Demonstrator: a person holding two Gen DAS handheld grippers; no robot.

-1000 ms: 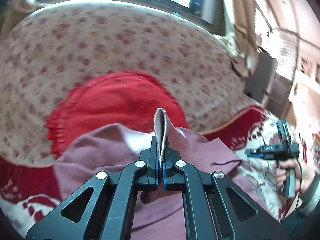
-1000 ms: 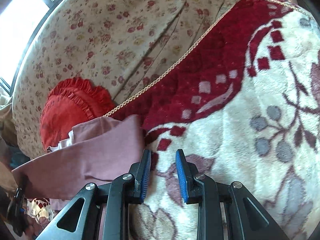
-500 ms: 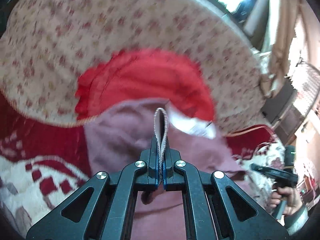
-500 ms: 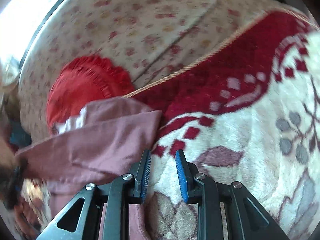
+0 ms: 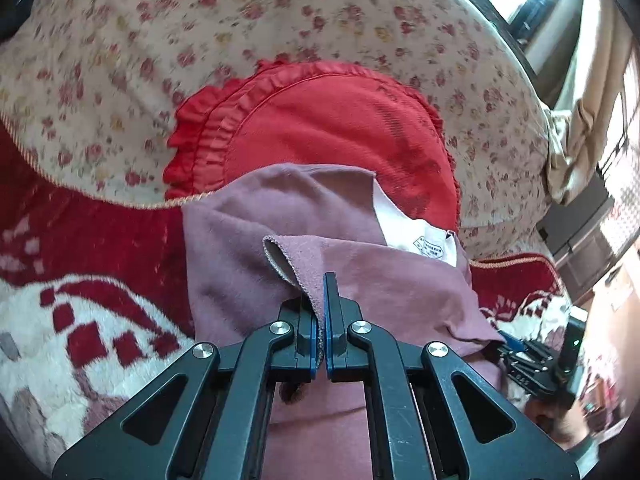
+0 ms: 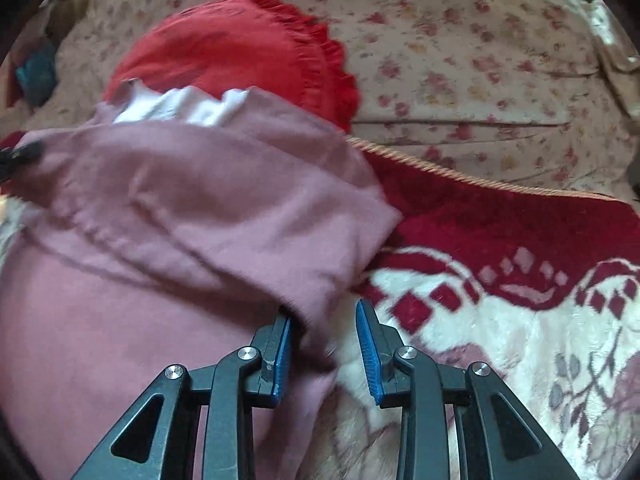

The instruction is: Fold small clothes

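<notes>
A mauve garment (image 5: 256,236) with a white inner label (image 5: 420,236) lies on a red and white blanket. My left gripper (image 5: 318,312) is shut on a folded edge of the garment, which sticks up between the jaws. In the right wrist view the same garment (image 6: 192,208) fills the left half, folded over on itself. My right gripper (image 6: 324,340) is open, its jaws on either side of the garment's right edge. It also shows in the left wrist view (image 5: 536,364) at the lower right, held by a hand.
A red frilled cushion (image 5: 320,128) lies behind the garment, on a floral sheet (image 5: 120,40). The red and white patterned blanket (image 6: 500,320) spreads to the right in the right wrist view. A window and furniture (image 5: 580,216) stand at the far right.
My left gripper has carried the garment edge forward and down, folding the cloth over. My right gripper has moved left to the garment's edge, which now lies between its open jaws.
</notes>
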